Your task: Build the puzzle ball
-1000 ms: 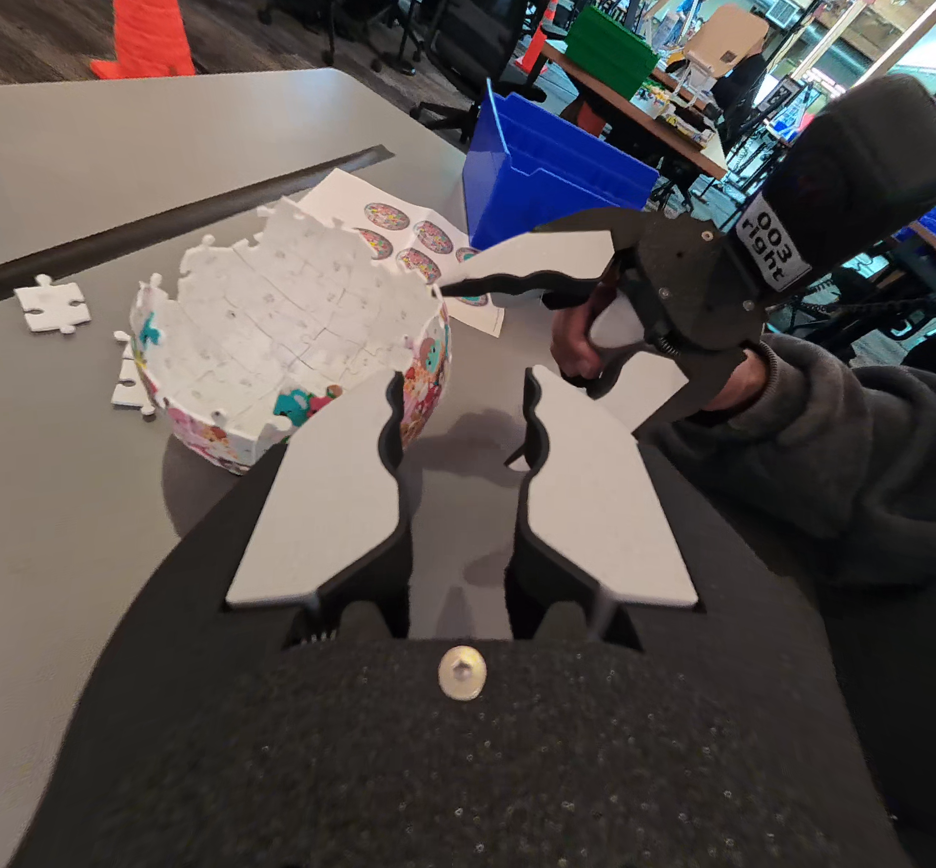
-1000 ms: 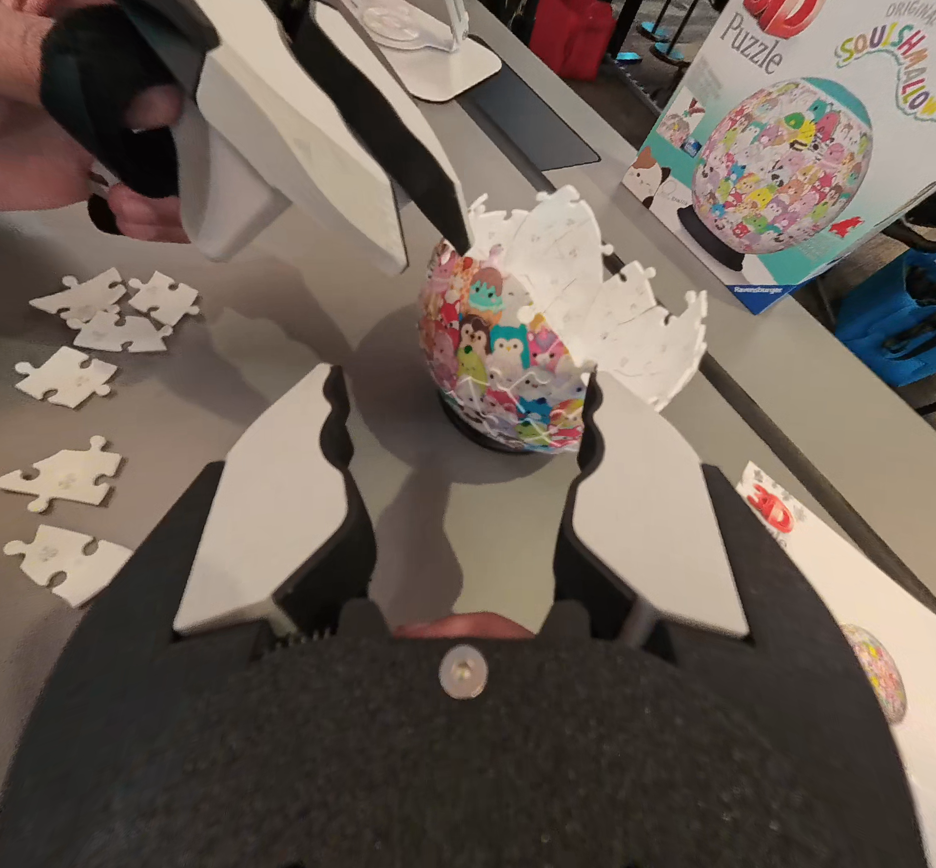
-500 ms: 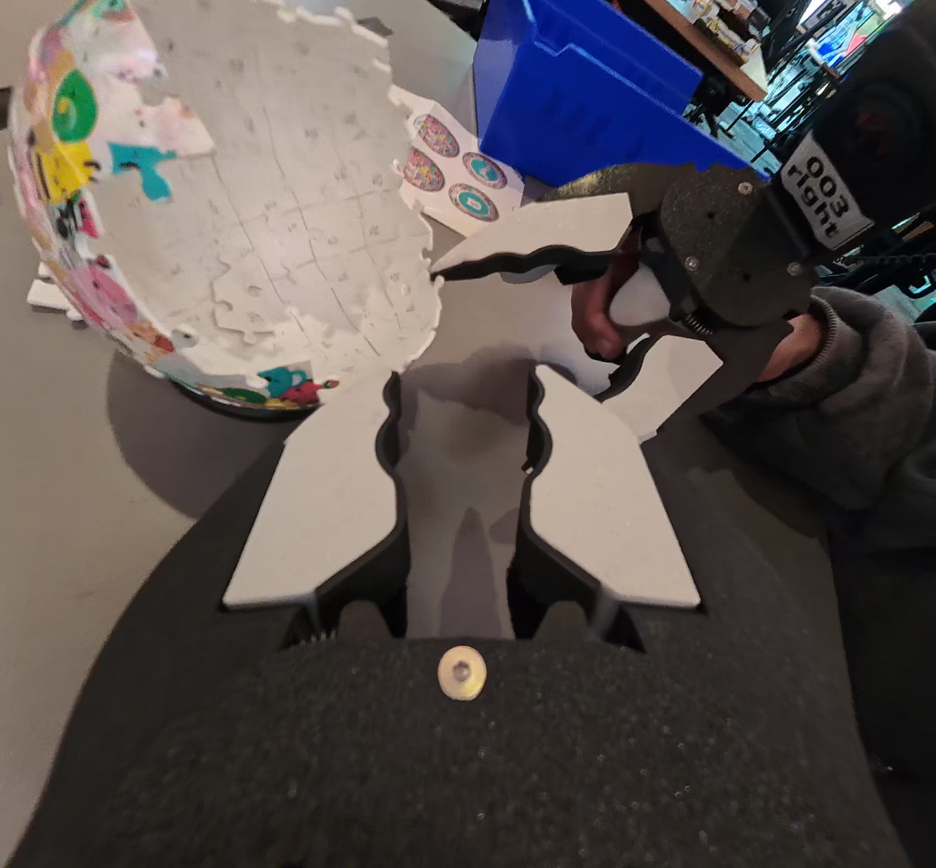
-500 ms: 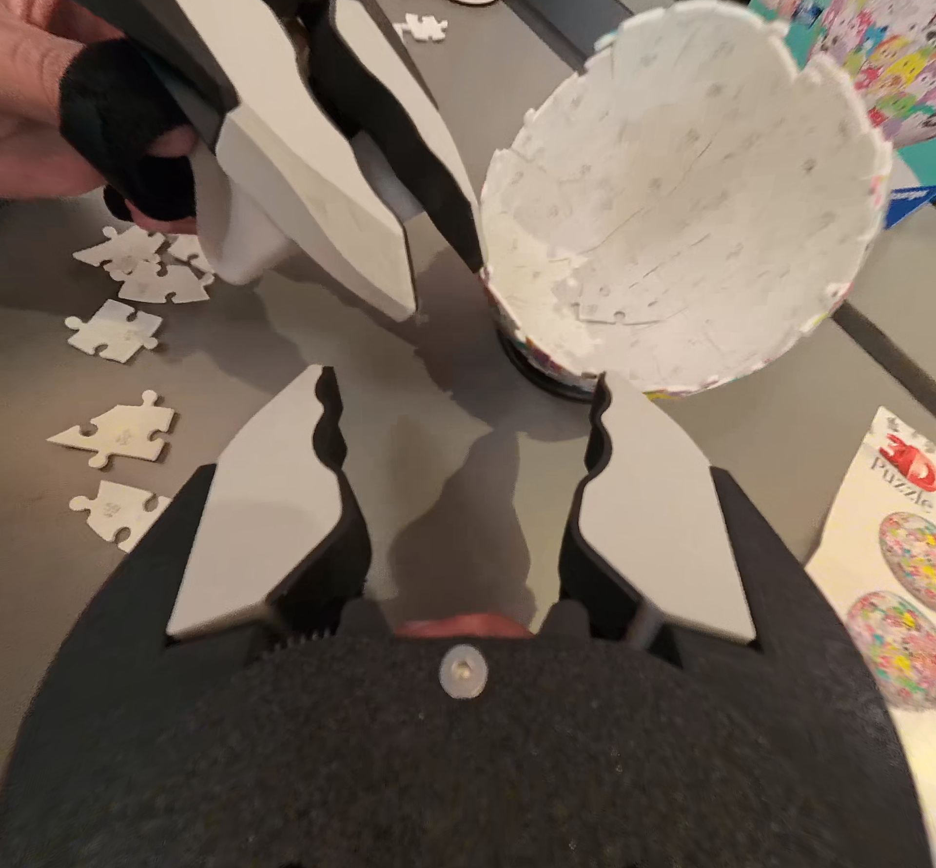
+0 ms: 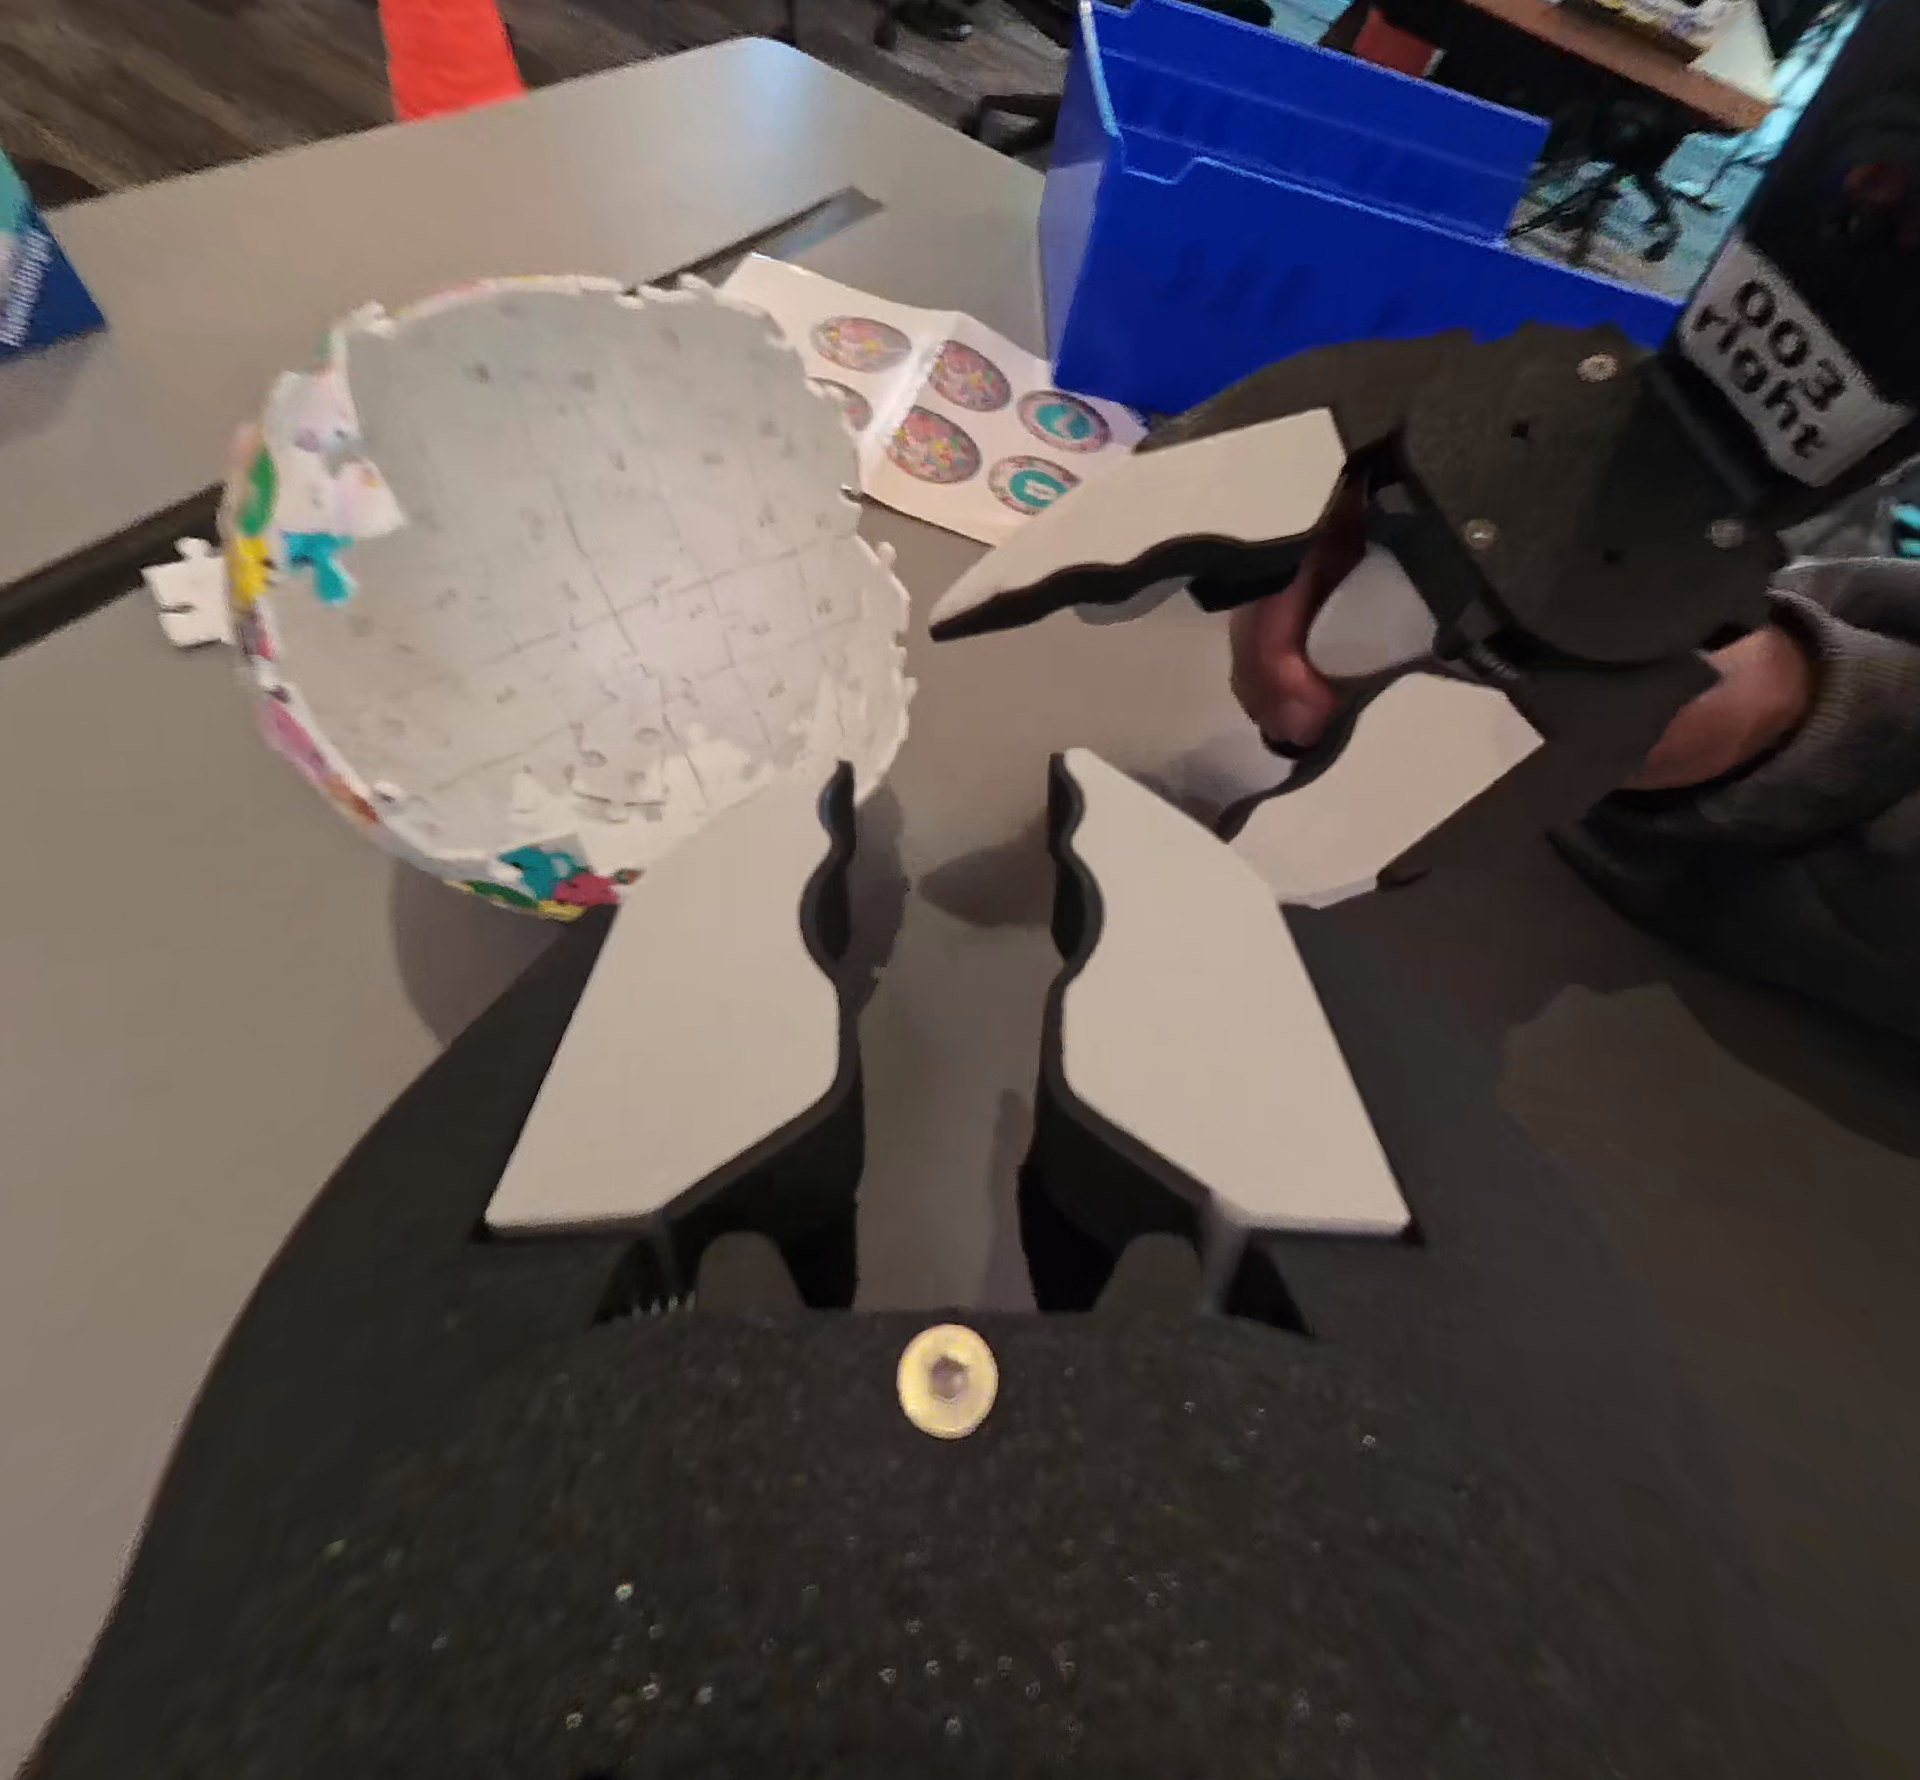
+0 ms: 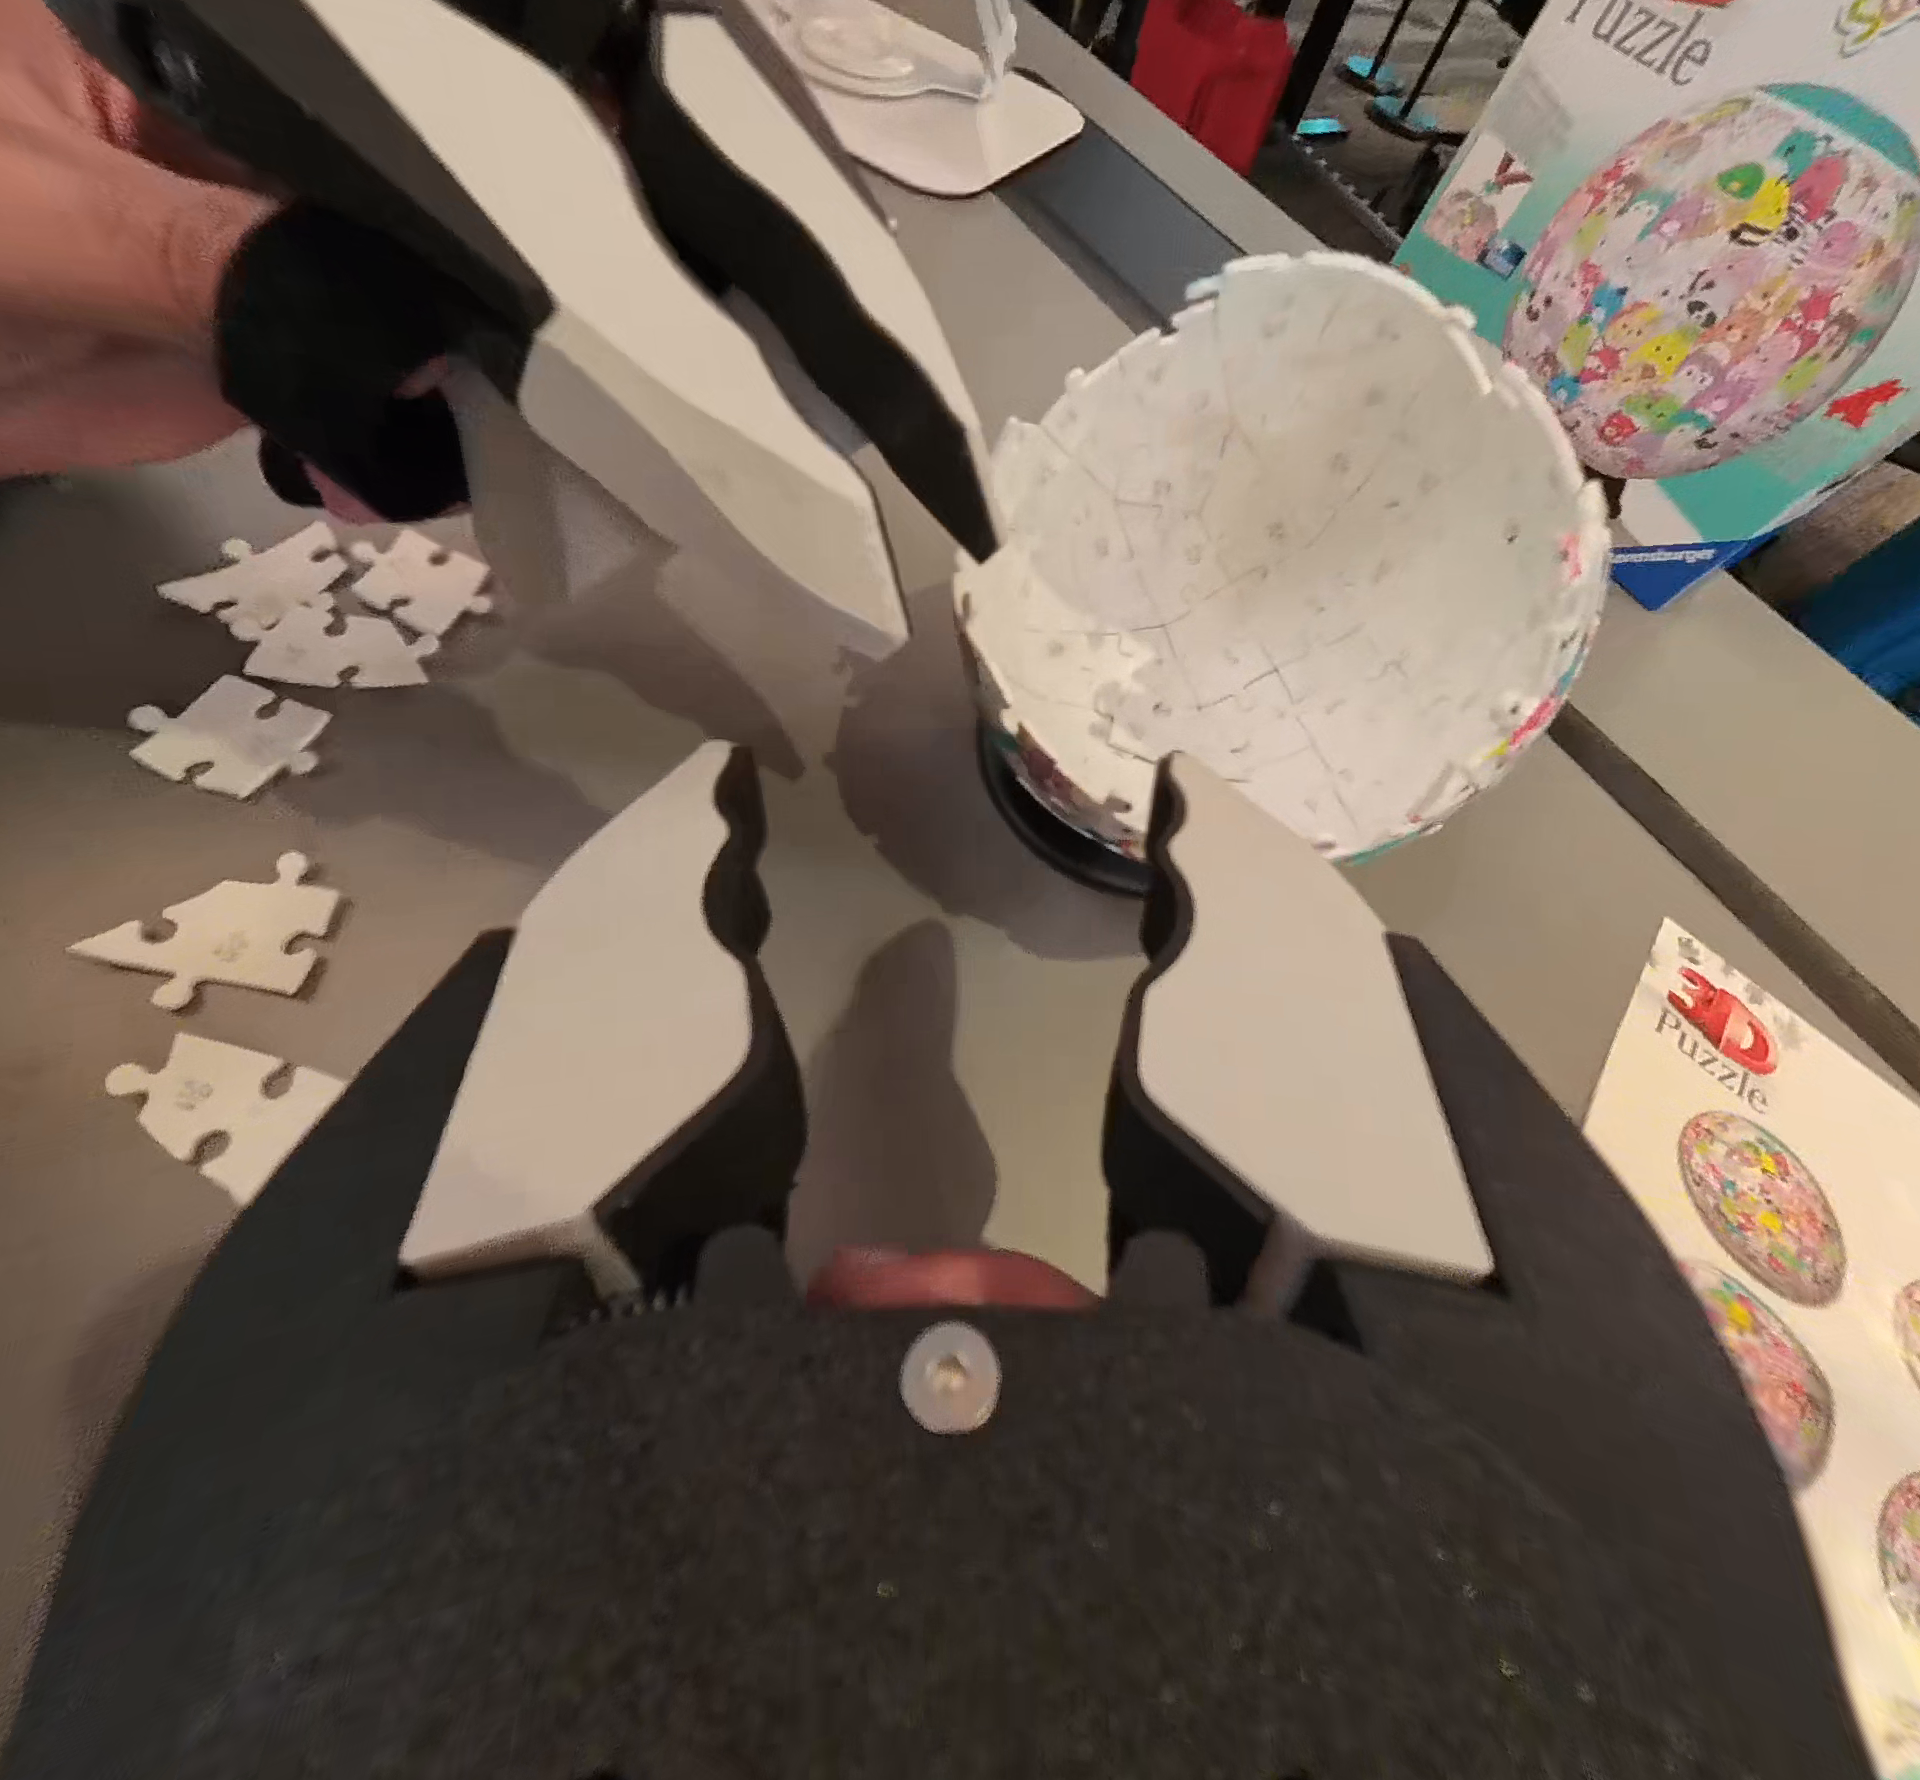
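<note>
The half-built puzzle ball [image 5: 561, 587] is a white-lined shell with a colourful outside. It is tipped so its opening faces both cameras. In the right wrist view the puzzle ball [image 6: 1299, 567] rests on a black ring stand [image 6: 1070, 842]. My left gripper [image 5: 951, 774] is open and empty, and one fingertip [image 5: 836, 795] is at the shell's lower rim. It also shows in the right wrist view [image 6: 925, 587], reaching down to the shell's left rim. My right gripper [image 6: 951, 774] is open and empty just in front of the stand. It also shows in the left wrist view [image 5: 1039, 608], right of the shell.
Several loose white pieces [image 6: 229, 733] lie on the grey table [image 6: 623, 743] left of the grippers, and one piece [image 5: 187, 587] lies behind the shell. A blue bin [image 5: 1299, 255], an instruction sheet [image 5: 966, 411], the puzzle box [image 6: 1714, 224] and a clear stand [image 6: 914, 68] surround the shell. Less than 4 cm separates the two grippers' tips.
The shell has tipped from opening-up to opening toward the grippers. Both cameras moved in close, then drew back a little. Both grippers stayed open.
</note>
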`<action>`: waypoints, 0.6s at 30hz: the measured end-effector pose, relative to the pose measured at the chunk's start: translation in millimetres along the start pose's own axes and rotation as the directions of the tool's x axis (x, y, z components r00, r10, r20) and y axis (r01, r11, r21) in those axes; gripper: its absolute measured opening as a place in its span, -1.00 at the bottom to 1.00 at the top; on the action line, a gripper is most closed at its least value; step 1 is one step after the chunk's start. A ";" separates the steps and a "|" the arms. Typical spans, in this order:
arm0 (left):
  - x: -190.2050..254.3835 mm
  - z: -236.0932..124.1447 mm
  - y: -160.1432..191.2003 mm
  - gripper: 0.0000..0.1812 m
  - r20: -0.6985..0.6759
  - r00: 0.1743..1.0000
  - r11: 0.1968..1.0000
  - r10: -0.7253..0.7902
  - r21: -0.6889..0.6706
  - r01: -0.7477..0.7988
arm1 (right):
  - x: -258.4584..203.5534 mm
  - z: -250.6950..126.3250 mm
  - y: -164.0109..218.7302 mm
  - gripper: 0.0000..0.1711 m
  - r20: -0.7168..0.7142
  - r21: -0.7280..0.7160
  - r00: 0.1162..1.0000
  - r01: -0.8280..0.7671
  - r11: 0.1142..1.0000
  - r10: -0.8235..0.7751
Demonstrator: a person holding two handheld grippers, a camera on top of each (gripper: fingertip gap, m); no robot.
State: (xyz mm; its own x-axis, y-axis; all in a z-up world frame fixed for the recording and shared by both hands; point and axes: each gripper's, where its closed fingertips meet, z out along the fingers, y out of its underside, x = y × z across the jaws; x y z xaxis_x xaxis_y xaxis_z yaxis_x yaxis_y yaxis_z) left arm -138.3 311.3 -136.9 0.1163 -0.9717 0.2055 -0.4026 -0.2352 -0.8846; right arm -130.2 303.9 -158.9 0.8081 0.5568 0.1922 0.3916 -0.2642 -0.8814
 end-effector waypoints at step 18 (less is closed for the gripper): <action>-25.1 11.1 12.6 -0.93 0.177 0.984 1.000 -0.010 0.003 0.009 | 23.1 12.8 11.8 -0.67 -0.109 0.025 0.977 -0.179 0.983 0.181</action>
State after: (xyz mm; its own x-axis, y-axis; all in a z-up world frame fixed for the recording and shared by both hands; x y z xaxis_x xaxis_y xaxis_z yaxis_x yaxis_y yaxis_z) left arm -136.2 333.0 -157.8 0.2790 -0.9505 0.1369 -0.3988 -0.2443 -0.8839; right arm -112.6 323.7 -170.4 0.9088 0.4102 0.0756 0.2294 -0.3401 -0.9120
